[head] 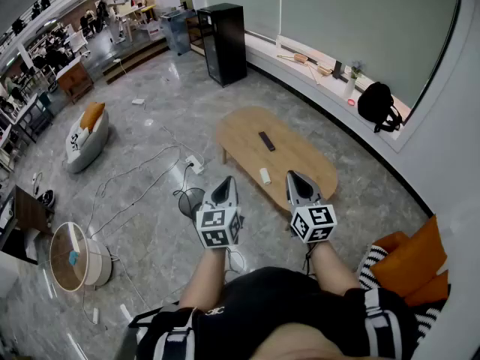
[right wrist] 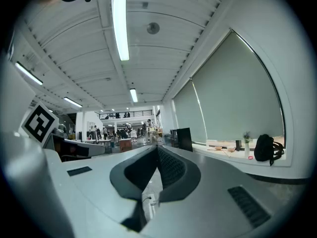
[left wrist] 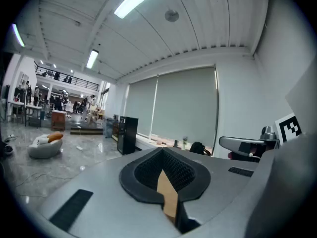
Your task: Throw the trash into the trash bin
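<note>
Head view, step: approach. I judge the small white trash [head: 265, 175] lies unpicked on the wooden table [head: 247, 130], between the left gripper [head: 226, 184] and right gripper [head: 297, 182].
Head view, next: I must open one gripper and lower it onto the trash.
Head view, bin: the dark bin [head: 190, 199] on the floor to the left is partly hidden.
Left gripper view: jaws closed, empty; trash unseen.
Right gripper view: jaws closed, empty; trash out of sight.

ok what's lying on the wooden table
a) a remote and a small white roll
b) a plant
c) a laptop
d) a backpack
a: in the head view a dark remote and a white roll lie apart on the table.
</note>
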